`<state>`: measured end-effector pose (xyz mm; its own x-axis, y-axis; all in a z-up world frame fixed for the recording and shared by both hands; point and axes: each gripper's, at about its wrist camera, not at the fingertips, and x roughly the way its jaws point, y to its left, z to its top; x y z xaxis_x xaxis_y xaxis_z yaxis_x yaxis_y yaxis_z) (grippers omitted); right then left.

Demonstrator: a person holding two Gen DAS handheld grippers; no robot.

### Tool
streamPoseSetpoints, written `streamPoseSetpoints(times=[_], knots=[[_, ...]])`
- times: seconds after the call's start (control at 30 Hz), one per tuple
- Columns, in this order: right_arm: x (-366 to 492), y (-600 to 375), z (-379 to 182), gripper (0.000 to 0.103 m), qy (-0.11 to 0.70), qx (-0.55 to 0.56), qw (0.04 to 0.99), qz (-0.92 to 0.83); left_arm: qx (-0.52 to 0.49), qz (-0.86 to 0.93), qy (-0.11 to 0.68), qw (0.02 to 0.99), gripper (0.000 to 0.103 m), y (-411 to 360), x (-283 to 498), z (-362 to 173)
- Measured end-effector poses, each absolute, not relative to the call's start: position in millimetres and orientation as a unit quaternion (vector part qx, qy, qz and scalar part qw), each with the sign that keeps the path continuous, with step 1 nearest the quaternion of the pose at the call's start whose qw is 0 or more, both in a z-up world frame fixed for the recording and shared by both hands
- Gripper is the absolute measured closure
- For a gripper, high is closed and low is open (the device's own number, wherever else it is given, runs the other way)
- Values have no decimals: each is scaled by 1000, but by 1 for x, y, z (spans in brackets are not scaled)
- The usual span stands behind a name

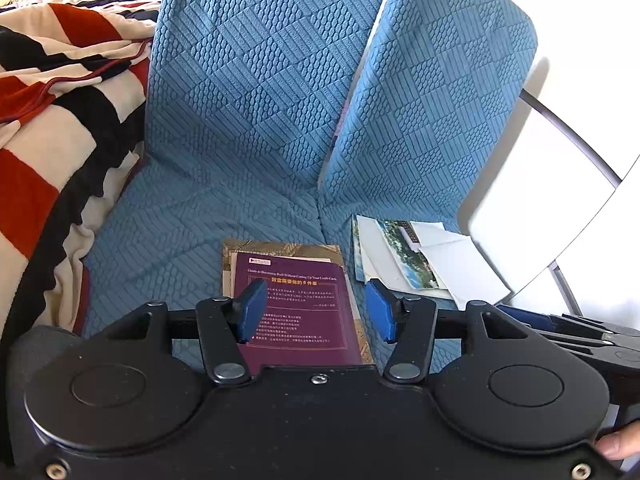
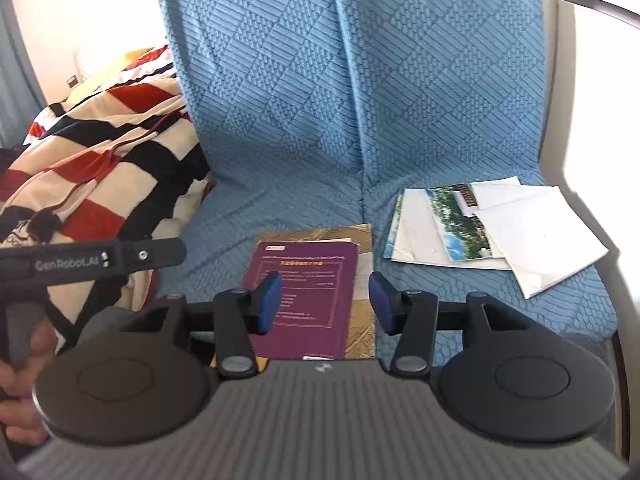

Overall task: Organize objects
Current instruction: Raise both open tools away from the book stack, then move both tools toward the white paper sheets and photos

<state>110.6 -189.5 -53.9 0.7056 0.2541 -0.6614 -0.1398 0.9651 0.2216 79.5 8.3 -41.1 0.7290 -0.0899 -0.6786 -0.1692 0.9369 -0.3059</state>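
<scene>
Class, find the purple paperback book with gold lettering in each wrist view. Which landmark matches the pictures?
Left wrist: purple paperback book lies low centre, beyond the tool.
Right wrist: the book lies low centre, likewise.
Shared landmark: loose pile of white papers and photo prints, to its right.

A purple-covered book (image 2: 304,300) lies flat, closed, atop a gold-patterned booklet (image 2: 362,328) on the blue seat. Well apart to its right lies a loose, overlapping pile of white sheets (image 2: 536,240) and a landscape photo print (image 2: 460,220).
</scene>
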Motion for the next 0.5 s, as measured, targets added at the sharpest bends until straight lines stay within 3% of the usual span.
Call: streamPoseSetpoints(times=[0.5], knots=[[113, -228, -49, 51, 359, 77, 926, 88, -178, -6, 361, 915, 46, -31, 104, -34]])
